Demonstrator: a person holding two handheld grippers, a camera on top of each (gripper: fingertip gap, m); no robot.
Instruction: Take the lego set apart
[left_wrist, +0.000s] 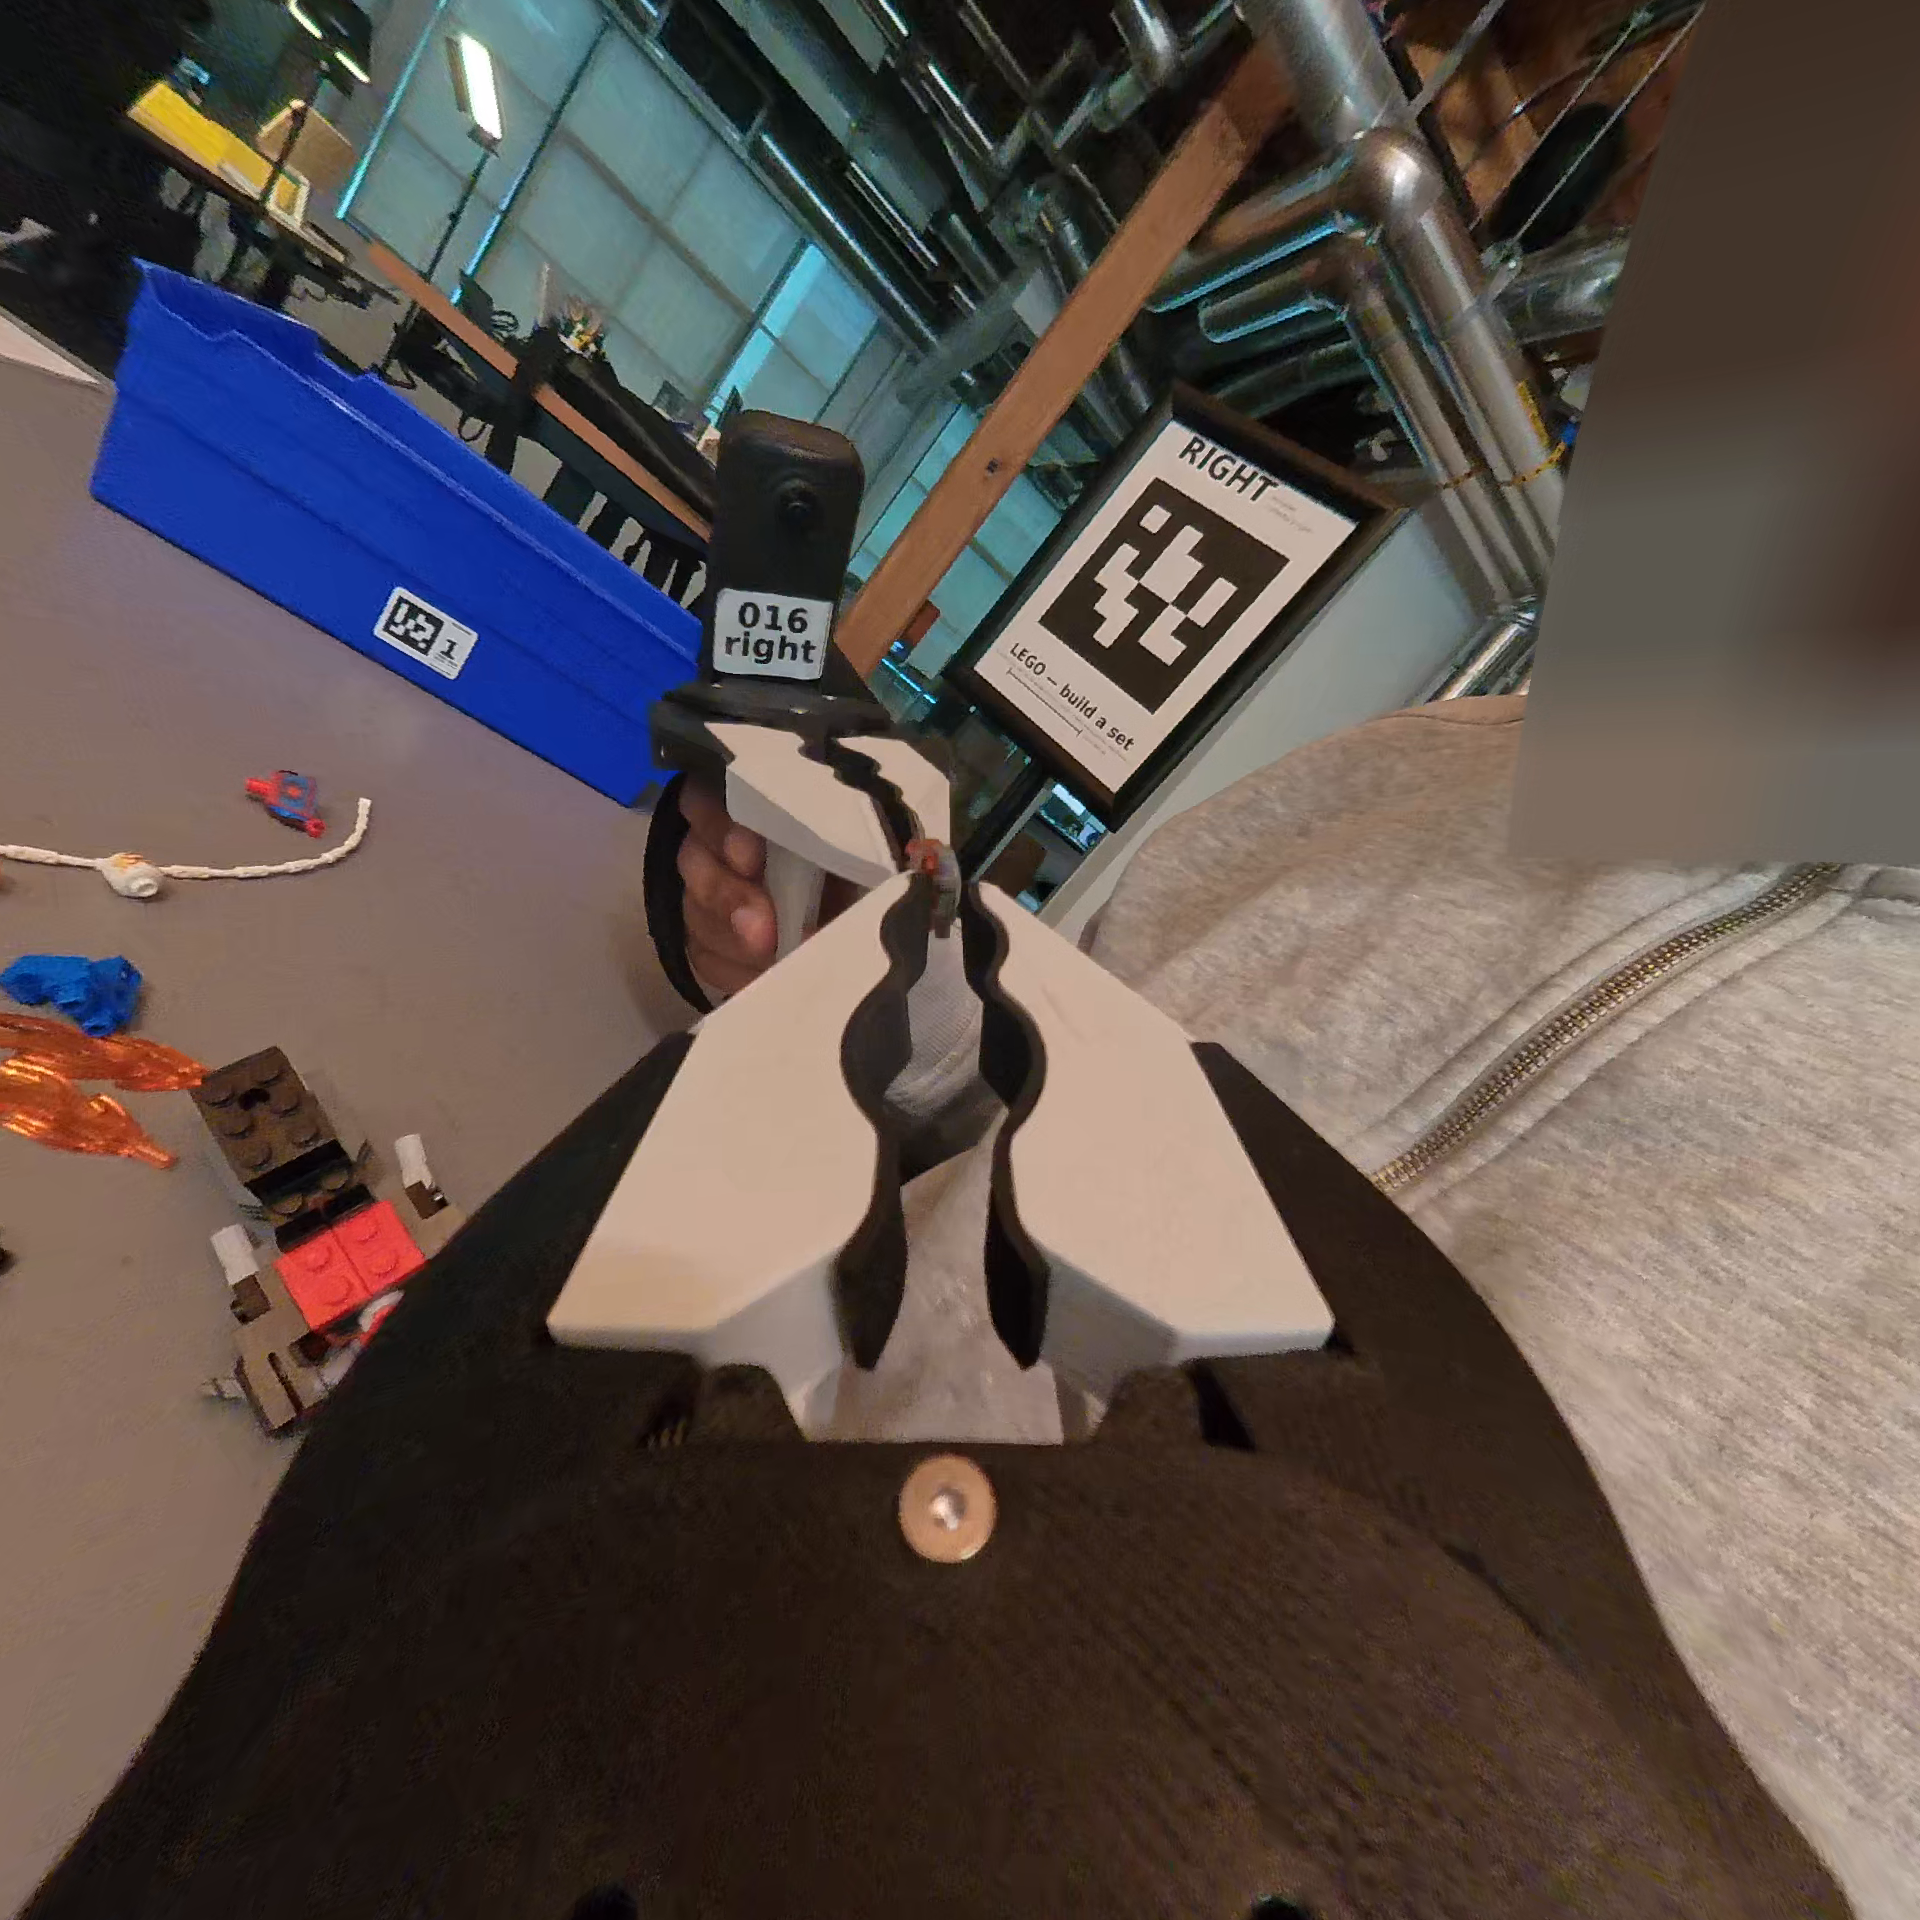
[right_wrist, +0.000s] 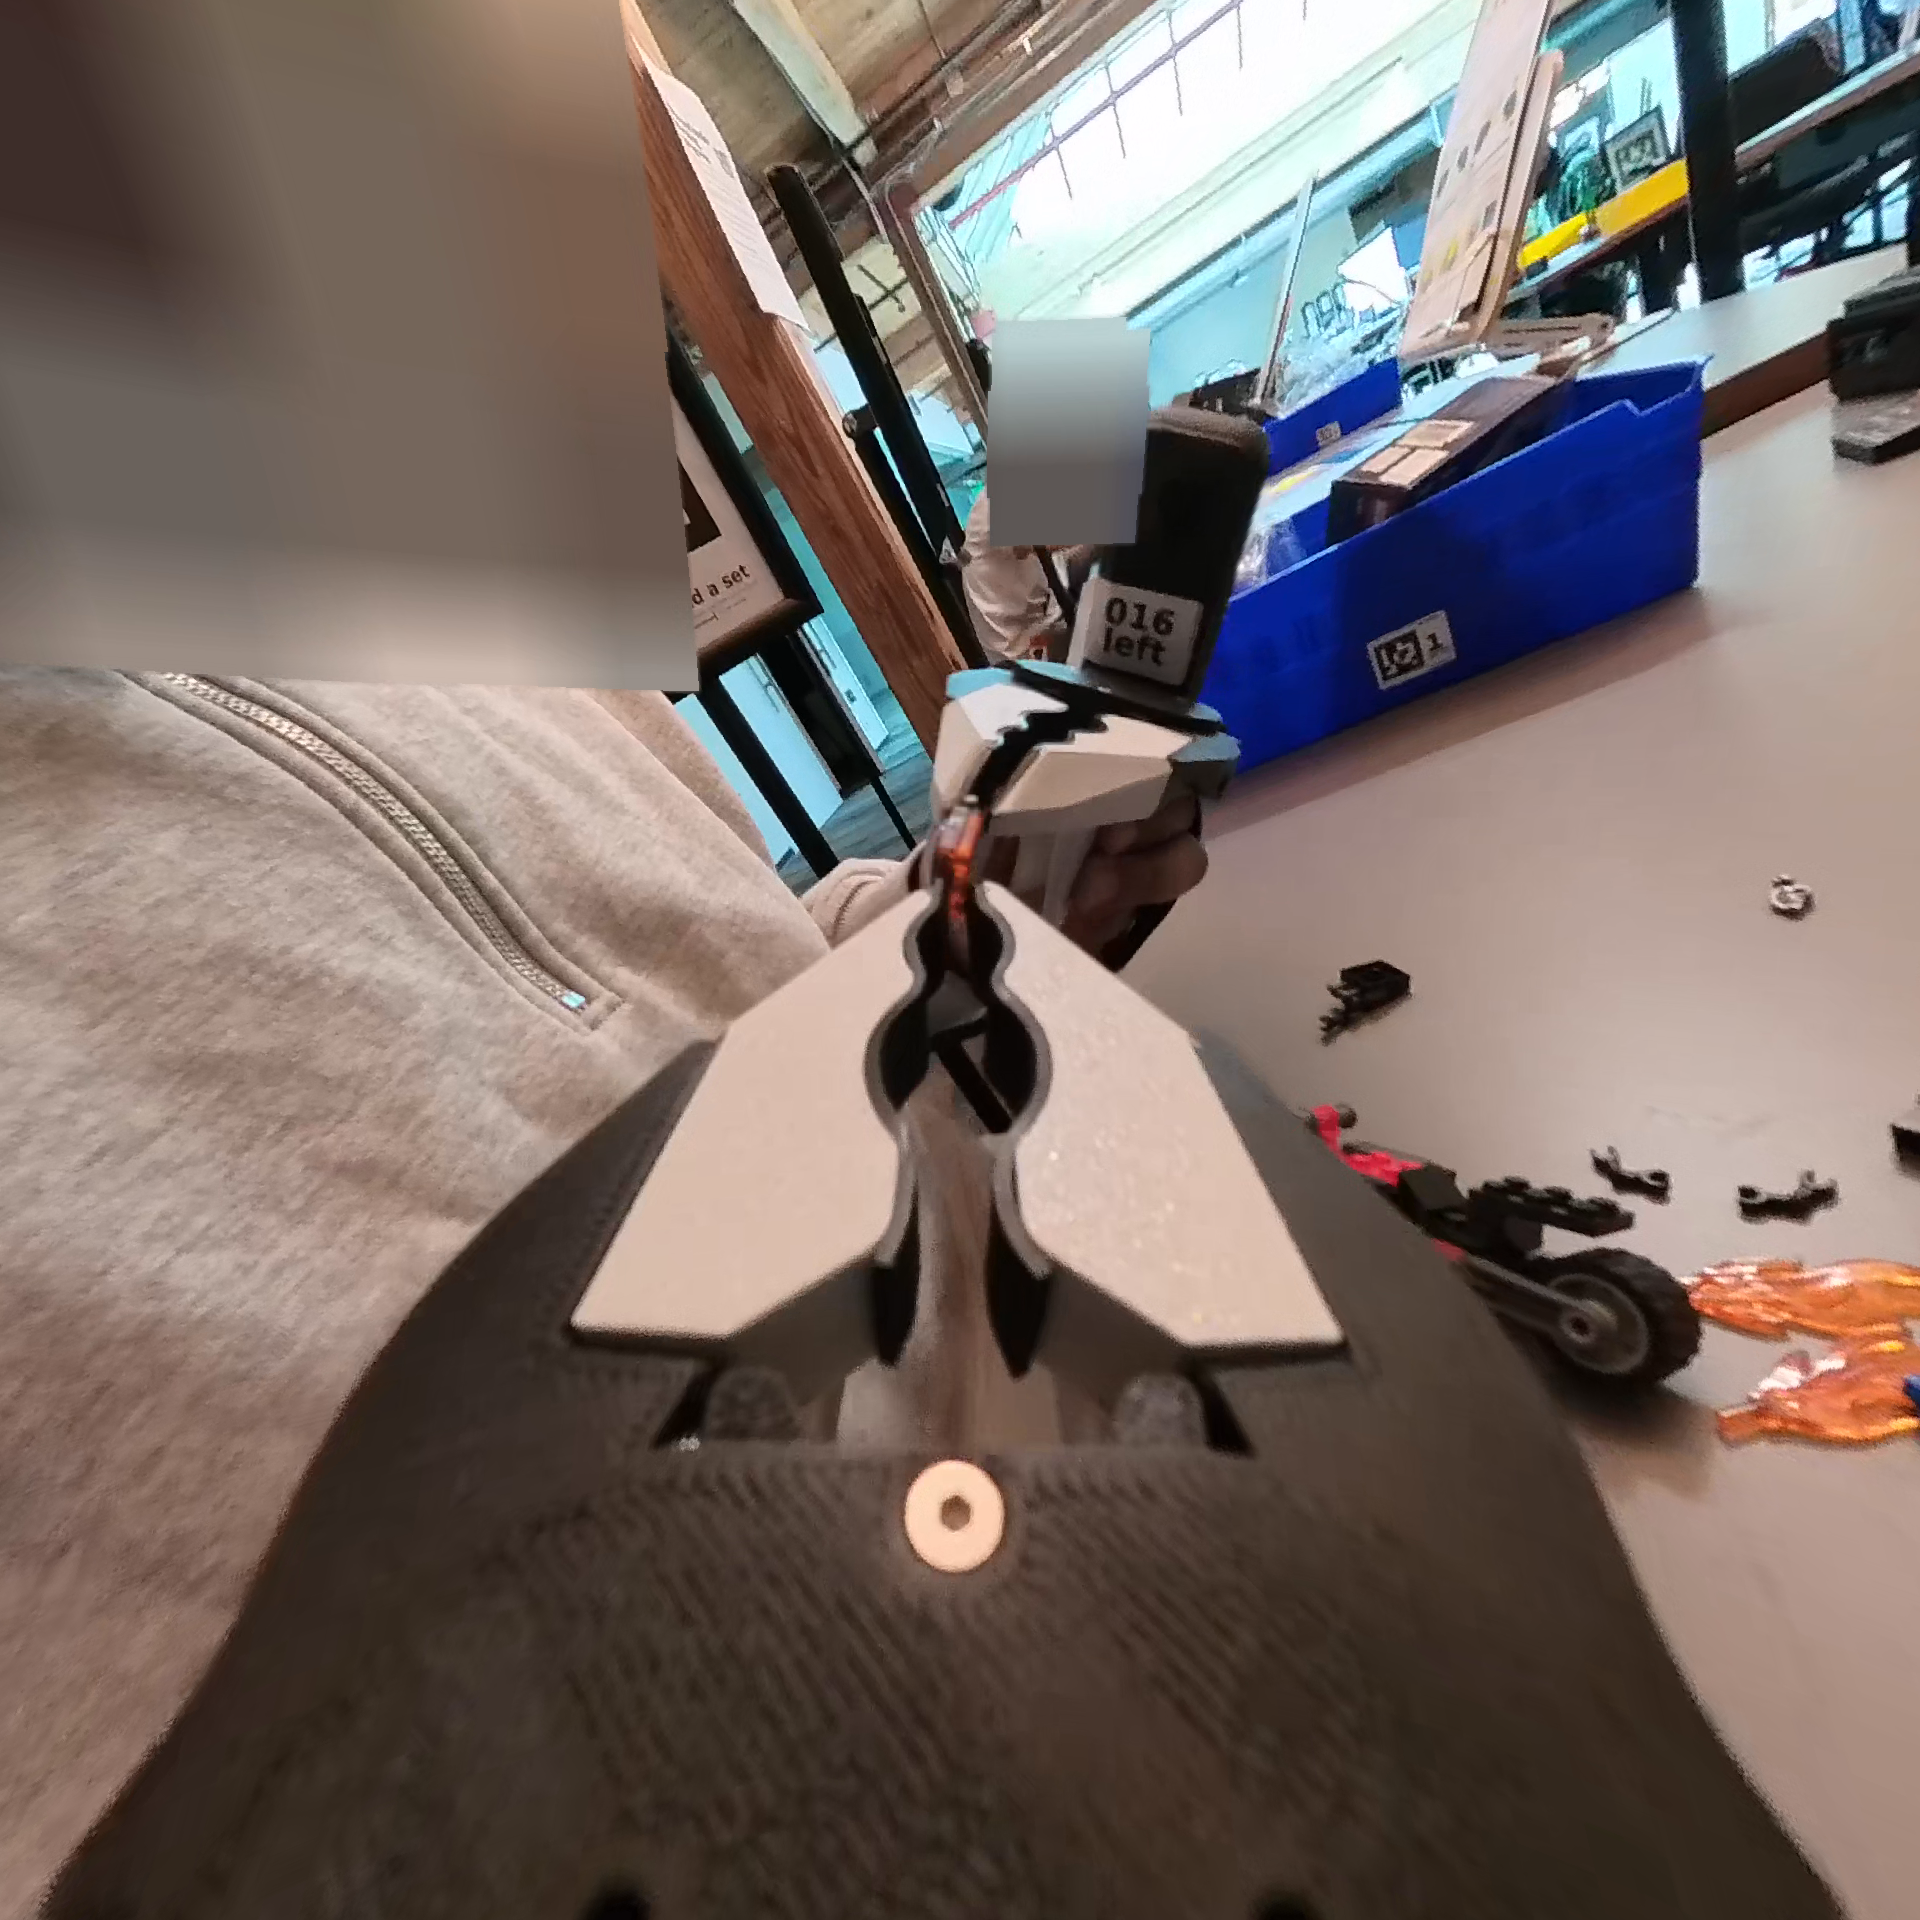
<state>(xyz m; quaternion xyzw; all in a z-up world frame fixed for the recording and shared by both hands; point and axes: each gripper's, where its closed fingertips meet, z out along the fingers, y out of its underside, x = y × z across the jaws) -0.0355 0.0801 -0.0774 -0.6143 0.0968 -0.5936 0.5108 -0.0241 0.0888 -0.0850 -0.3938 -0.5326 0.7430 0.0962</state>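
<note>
Lego here means small, hard plastic: light, stiff, smooth, and apt to slip or spring away when a joint lets go. The piece in work is a tiny orange-and-dark lego piece (left_wrist: 932, 868), held in the air close to the person's chest, between the tips of both tools. The left gripper (left_wrist: 940, 904) has its jaws nearly closed, tips pinching one end of the piece; the right gripper (right_wrist: 951, 914) is likewise drawn in tight on the other end, with a dark stem of the piece running back between its fingers. Each tool also shows in the other's view, tip to tip. A hold this far out on the fingertips looks thin, so I judge a straight pull or slight twist safer than a hard bend, which could shoot a part off.

Going left to right across the grey table (left_wrist: 343, 966) in the left wrist view: a white string of links (left_wrist: 208, 862), a small red-and-blue figure (left_wrist: 286, 800), a blue part (left_wrist: 78, 987), orange flame pieces (left_wrist: 83, 1091), a brown-and-red brick block (left_wrist: 312, 1216), and the blue bin (left_wrist: 343, 499) behind. In the right wrist view a half-stripped motorbike (right_wrist: 1538, 1268) and scattered black bits (right_wrist: 1366, 987) lie on the table. Nothing blocks the tools, though the grey sweatshirt (left_wrist: 1558, 1195) is very near.
</note>
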